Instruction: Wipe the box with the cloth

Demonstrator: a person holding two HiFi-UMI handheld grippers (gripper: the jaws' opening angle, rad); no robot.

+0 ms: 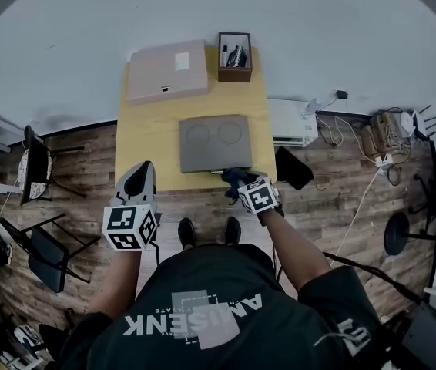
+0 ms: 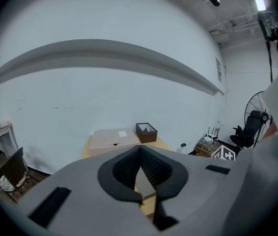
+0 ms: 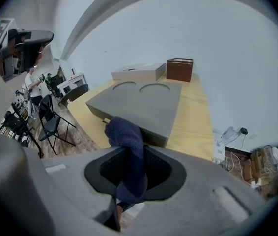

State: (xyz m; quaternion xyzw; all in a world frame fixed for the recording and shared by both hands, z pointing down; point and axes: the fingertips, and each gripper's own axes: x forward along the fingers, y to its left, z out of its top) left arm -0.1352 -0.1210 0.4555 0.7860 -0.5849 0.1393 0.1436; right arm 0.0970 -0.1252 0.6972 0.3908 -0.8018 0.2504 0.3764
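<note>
A flat grey box (image 1: 214, 142) with two round dents in its lid lies on the yellow table (image 1: 260, 122). My right gripper (image 1: 241, 182) hovers at the box's near right corner, shut on a dark blue cloth (image 1: 233, 177). In the right gripper view the cloth (image 3: 126, 146) bulges up between the jaws of the right gripper (image 3: 129, 154), just short of the grey box (image 3: 144, 104). My left gripper (image 1: 139, 182) is held off the table's near left edge, shut and empty. In its own view the left gripper (image 2: 140, 148) has its tips touching.
A flat cardboard box (image 1: 166, 72) lies at the table's far left, and a small brown open box (image 1: 235, 56) at the far right. Folding chairs (image 1: 45, 245) stand at the left. A white unit (image 1: 293, 122) and cables (image 1: 364, 141) are on the floor at the right.
</note>
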